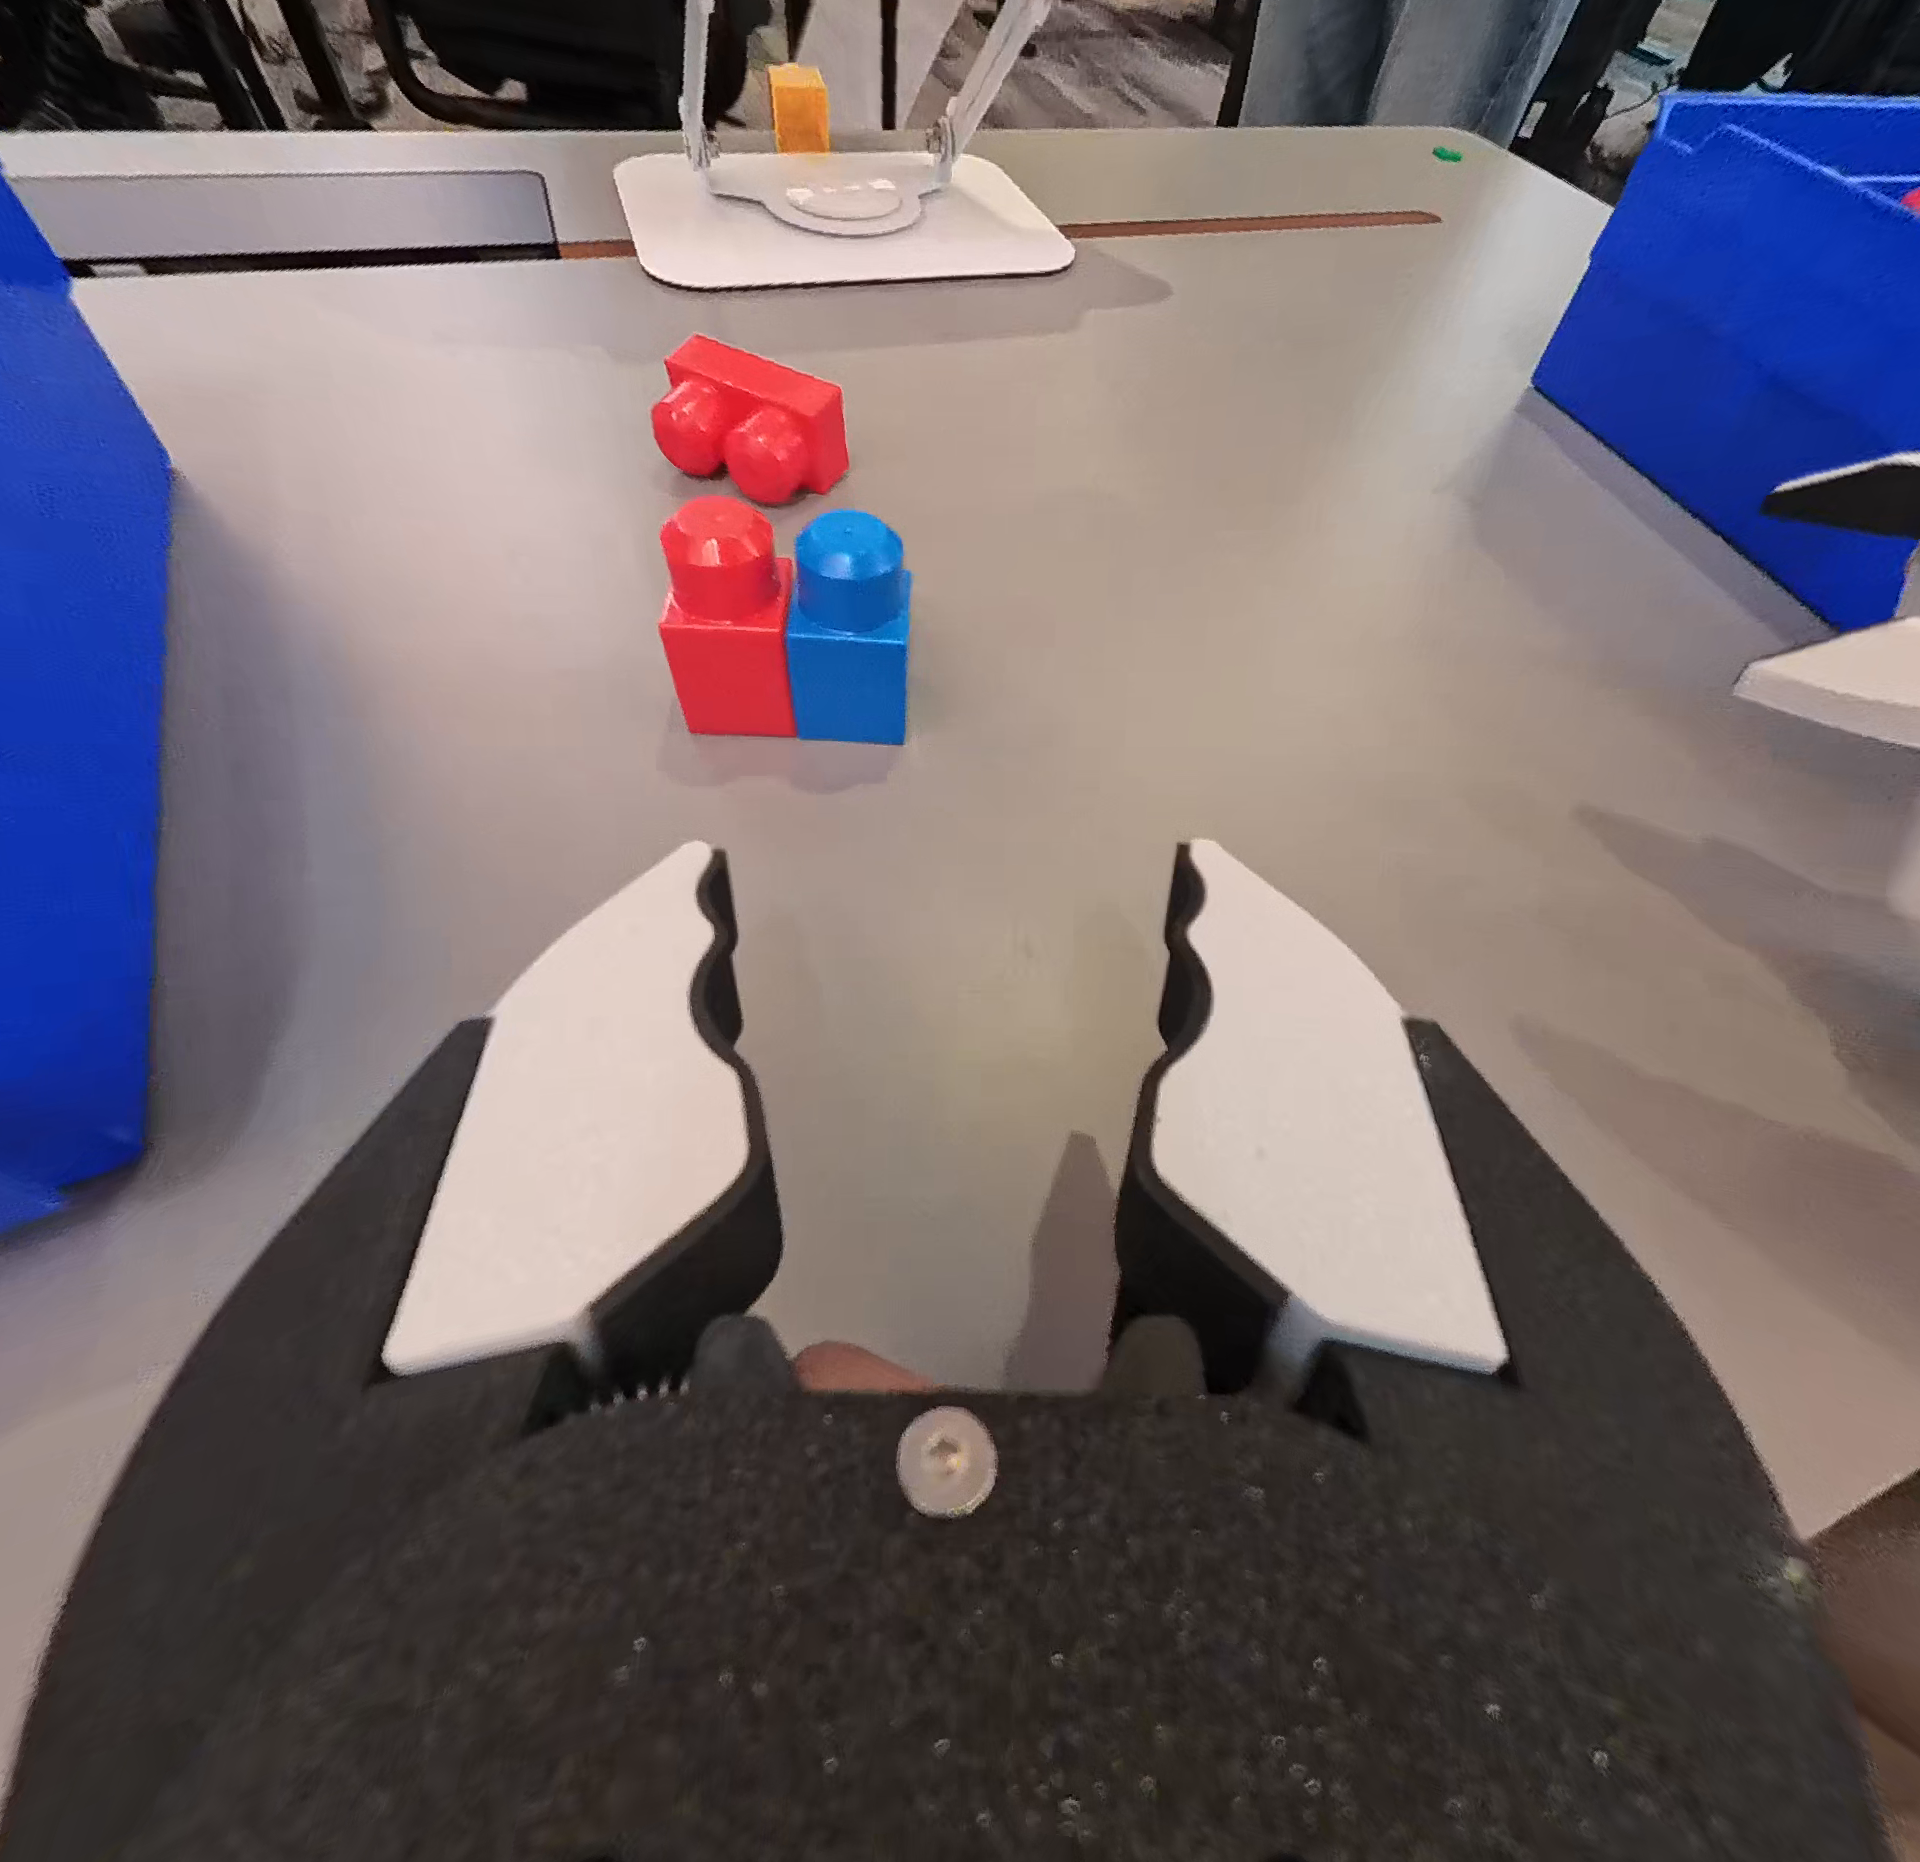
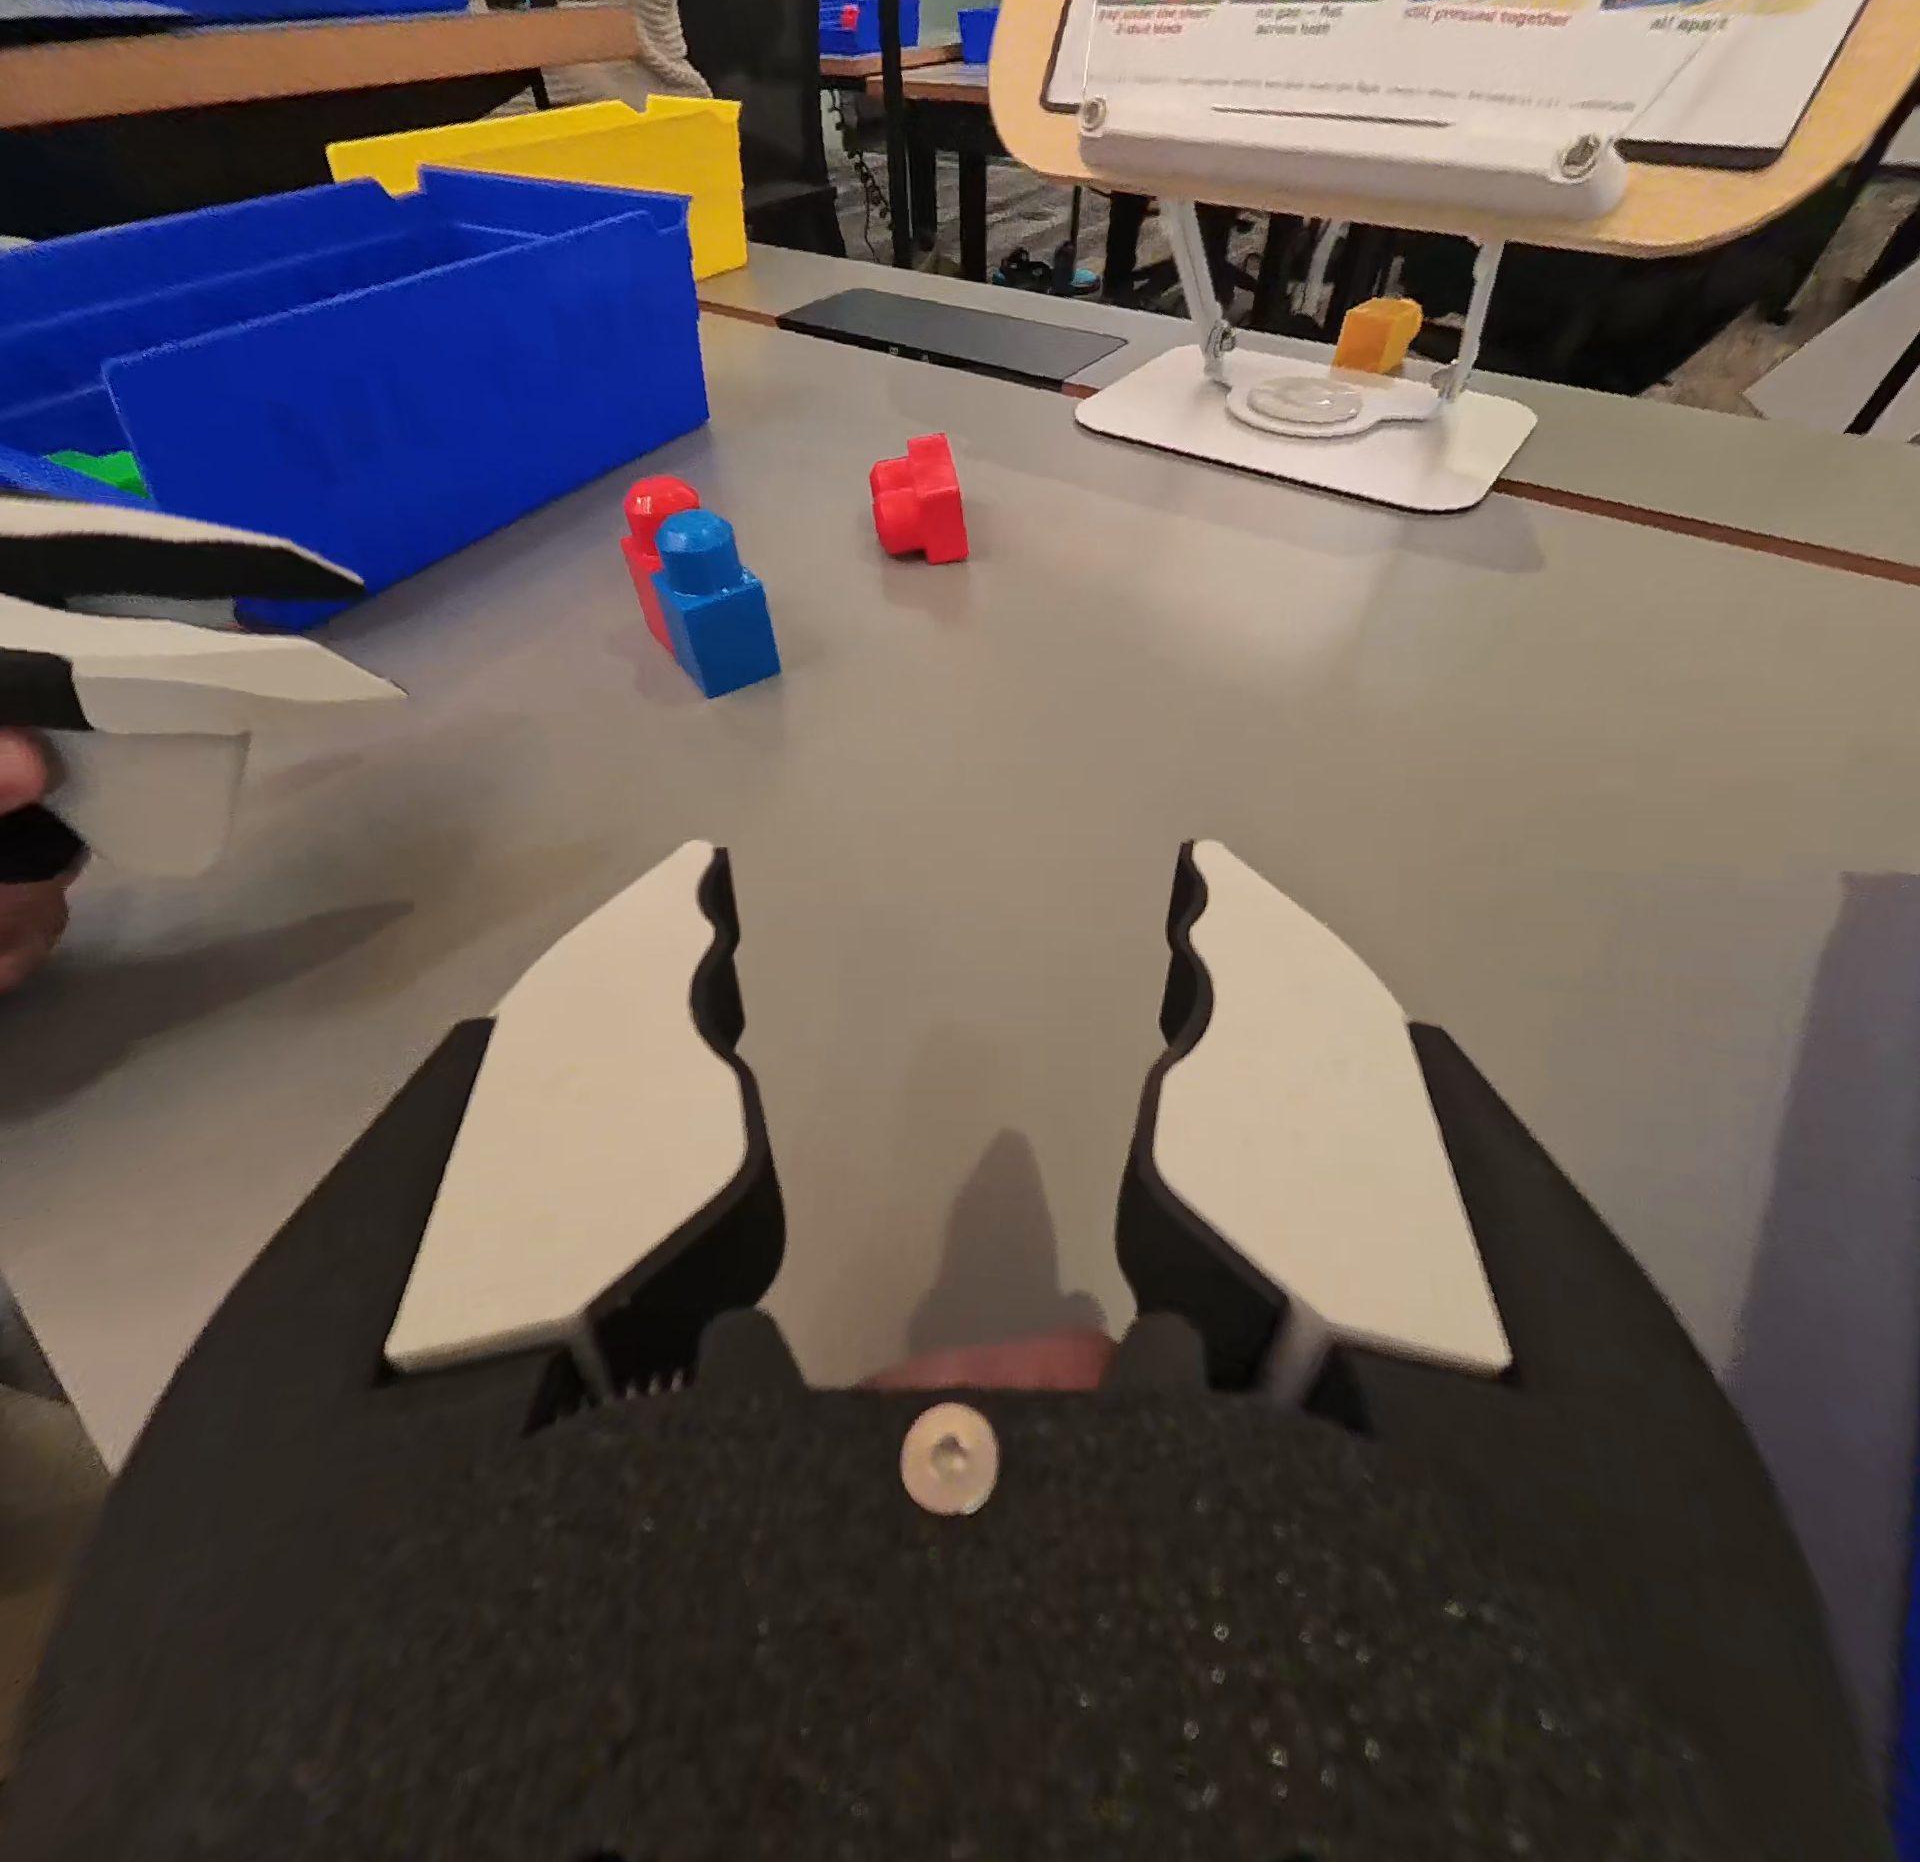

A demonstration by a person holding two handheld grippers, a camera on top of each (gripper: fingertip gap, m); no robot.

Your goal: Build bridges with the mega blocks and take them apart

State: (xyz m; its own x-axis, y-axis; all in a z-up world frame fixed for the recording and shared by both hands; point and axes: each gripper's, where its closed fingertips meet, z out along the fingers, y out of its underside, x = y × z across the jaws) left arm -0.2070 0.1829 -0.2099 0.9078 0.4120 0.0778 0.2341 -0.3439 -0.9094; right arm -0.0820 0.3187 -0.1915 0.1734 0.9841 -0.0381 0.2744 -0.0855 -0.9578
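Note:
A red one-stud block (image 1: pixel 724 633) and a blue one-stud block (image 1: pixel 850 649) stand upright and touching on the grey table (image 1: pixel 1143 586). Behind them a red two-stud block (image 1: pixel 753 425) lies on its side, studs facing me. My left gripper (image 1: pixel 951 856) is open and empty, a short way in front of the pair. In the right wrist view the blue block (image 2: pixel 717 607) hides part of the red one (image 2: pixel 649 524), and the two-stud block (image 2: pixel 920 503) lies to their right. My right gripper (image 2: pixel 951 856) is open and empty, farther back. The left gripper (image 2: pixel 312 628) shows at that view's left edge.
A blue bin (image 2: pixel 395 378) holding green pieces (image 2: pixel 94 472) stands left of the blocks, with a yellow bin (image 2: pixel 623 171) behind it. Another blue bin (image 1: pixel 1766 358) stands at the right. A white stand (image 2: pixel 1309 430) carrying an instruction board (image 2: pixel 1455 87) and an orange block (image 2: pixel 1377 335) sits at the back.

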